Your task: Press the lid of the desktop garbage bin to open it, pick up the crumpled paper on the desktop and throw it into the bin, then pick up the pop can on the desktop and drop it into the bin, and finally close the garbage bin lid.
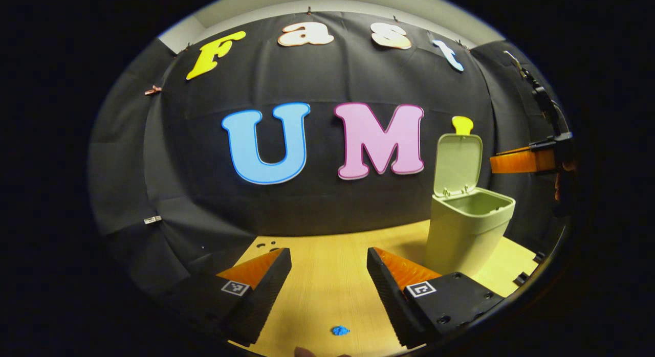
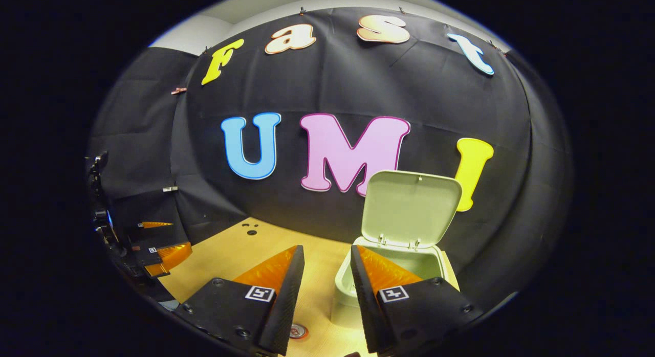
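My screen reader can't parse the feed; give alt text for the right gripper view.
The right gripper hangs open over the wooden table, just left of the green bin, whose lid stands open. A pop can top shows between the fingers.

We count one garbage bin on the desk, and it carries one lid, standing raised. In the left gripper view we count one small blue scrap lying on the desk between the jaws. In the right gripper view we count one pop can, seen from above low between the jaws. We count two grippers: the left gripper and the right gripper, each with two fingers held apart. We count one cluster of small dark holes in the far desk, too small to number
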`<state>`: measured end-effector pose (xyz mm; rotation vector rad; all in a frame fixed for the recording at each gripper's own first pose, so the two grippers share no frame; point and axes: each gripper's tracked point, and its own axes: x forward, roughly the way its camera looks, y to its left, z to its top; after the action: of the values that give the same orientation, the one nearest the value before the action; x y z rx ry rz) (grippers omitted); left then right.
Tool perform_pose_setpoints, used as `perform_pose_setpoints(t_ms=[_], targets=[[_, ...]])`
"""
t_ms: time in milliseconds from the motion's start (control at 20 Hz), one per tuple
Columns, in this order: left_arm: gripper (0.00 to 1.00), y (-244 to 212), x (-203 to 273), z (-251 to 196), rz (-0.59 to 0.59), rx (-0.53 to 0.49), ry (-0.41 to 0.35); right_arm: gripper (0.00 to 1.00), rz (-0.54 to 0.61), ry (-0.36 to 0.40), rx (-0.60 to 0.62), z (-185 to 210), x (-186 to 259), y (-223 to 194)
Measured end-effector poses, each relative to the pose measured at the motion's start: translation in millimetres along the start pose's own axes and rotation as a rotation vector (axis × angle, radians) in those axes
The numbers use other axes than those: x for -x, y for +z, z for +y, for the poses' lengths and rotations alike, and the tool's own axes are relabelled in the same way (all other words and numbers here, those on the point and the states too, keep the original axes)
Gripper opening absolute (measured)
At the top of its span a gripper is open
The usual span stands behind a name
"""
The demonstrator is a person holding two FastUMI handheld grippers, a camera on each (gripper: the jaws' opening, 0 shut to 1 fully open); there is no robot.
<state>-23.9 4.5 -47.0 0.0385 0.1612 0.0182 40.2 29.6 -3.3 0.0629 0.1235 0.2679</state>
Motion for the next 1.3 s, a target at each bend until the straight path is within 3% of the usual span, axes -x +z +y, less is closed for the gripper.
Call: perform_pose_setpoints(t_ms=[600,800,1200,1300], targets=[[0.96,-102,23,-6,0.347,-0.052,-0.086,0.59,0.229,-0.108,-0.126,2,34,-98],[0.94,-130,29,-18,0.463,0.02,-0.111,0.59,0.268,-0.142,-0.136,-8,49,-116],[0.84,-159,30,-16,0.603,0.069,-0.069,0.59,0.286,-0.185,-0.136,-18,69,-119],[0.75,-161,32,-15,0.617,0.071,-0.058,0.59,0.289,-0.2,-0.134,-22,74,-119]])
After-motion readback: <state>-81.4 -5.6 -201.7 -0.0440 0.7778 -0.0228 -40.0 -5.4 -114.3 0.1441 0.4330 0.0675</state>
